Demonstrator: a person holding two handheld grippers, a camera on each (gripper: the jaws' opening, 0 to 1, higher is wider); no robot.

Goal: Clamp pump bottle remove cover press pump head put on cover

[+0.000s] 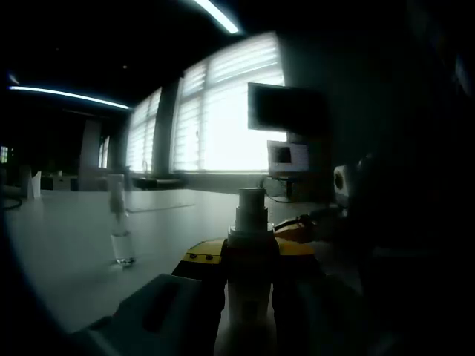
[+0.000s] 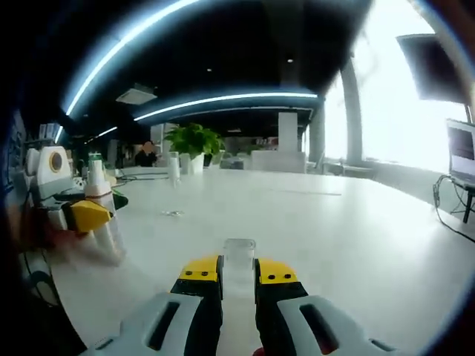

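wide white table (image 2: 356,230), small clear glass vial (image 1: 122,248) standing upright on it, potted plant (image 2: 194,141) at far edge

The white table (image 2: 312,215) is wide and bare ahead of the right gripper (image 2: 239,276), from 12 to 3 o'clock. At 10 o'clock, the left gripper (image 2: 83,215) and pump bottle (image 2: 100,204) stand in the way. A small clear bottle (image 1: 121,222) stands at 10 o'clock in the left gripper view.

No lettering, label or number is legible anywhere.
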